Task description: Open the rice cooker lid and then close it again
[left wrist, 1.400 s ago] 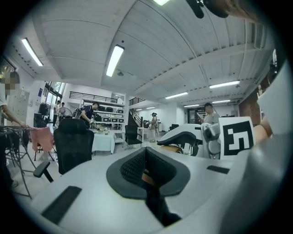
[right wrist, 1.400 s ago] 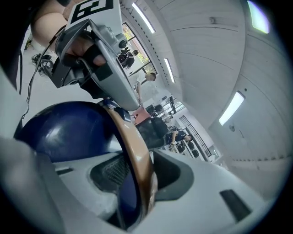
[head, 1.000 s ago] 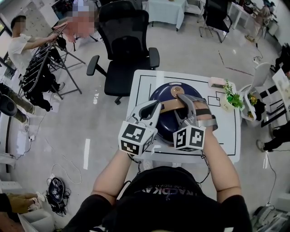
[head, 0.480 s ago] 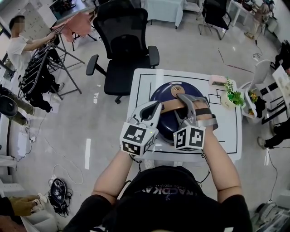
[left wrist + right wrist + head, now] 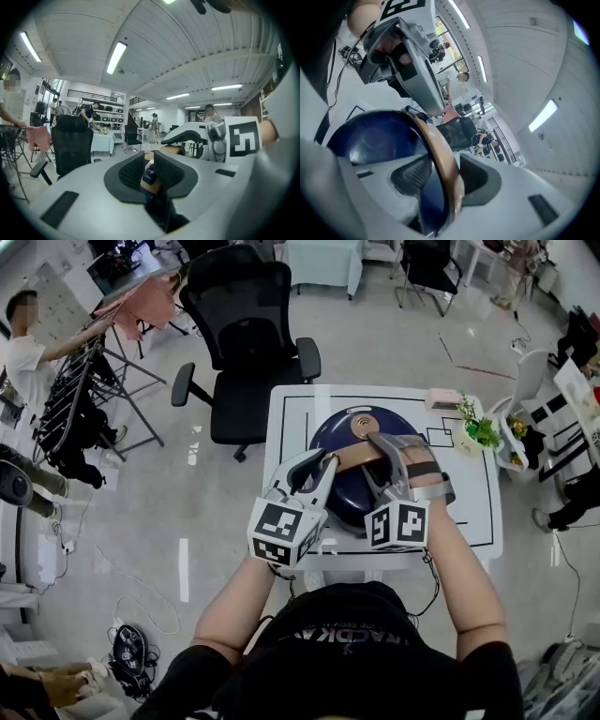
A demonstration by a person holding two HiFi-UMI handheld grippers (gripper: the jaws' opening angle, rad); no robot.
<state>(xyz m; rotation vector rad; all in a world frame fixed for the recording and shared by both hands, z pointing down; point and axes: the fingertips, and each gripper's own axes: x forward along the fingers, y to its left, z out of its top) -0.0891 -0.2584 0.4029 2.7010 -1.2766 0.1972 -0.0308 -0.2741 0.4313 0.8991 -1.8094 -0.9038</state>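
Head view, cooker: one dark blue rice cooker (image 5: pixel 349 493) stood on one white table (image 5: pixel 473 512), its lid down, with one tan handle (image 5: pixel 354 457) across the top.
Head view, grippers: two. The left gripper (image 5: pixel 323 465) was at the handle's left end and the right gripper (image 5: pixel 375 454) at its right part.
Head view, behind: one black chair (image 5: pixel 246 343).
Left gripper view, jaws: opening, releasing the handle's end (image 5: pixel 150 184), which lay between the two pads.
Right gripper view, jaws: opening, not clenched. The handle (image 5: pixel 440 154) ran between the two pads, with a gap at one pad.
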